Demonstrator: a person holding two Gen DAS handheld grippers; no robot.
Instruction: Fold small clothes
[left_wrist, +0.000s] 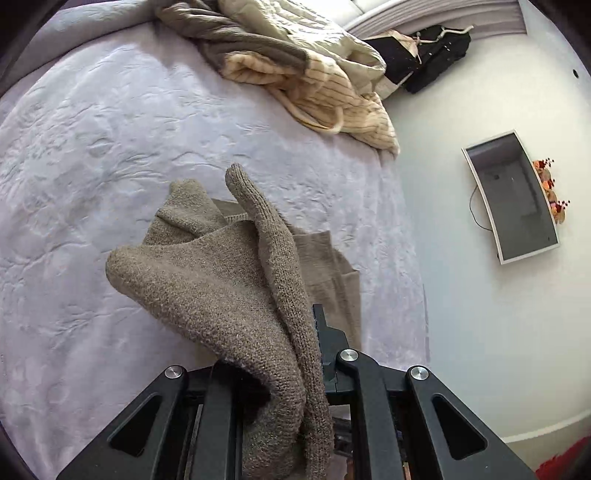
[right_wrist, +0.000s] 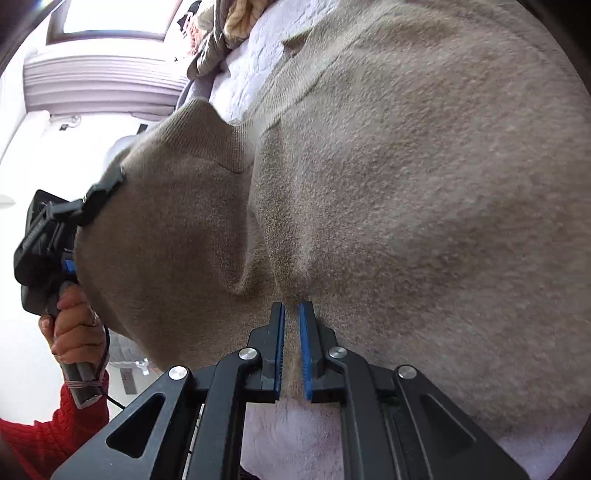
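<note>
Both grippers are clamped on one sweater: the left gripper is draped in knit, the right gripper pinches a fold ahead.

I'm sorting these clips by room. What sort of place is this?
Most likely a bedroom: a wide bed under a pale quilted bedspread, a heap of clothes on it, and a window beyond.

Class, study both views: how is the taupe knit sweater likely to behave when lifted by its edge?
Likely floppy: the taupe knit sweater sags and folds over the left gripper. Probably not slippery: its fuzzy knit bunches between the right gripper pads. It seems light, hanging from two small pinches.
</note>
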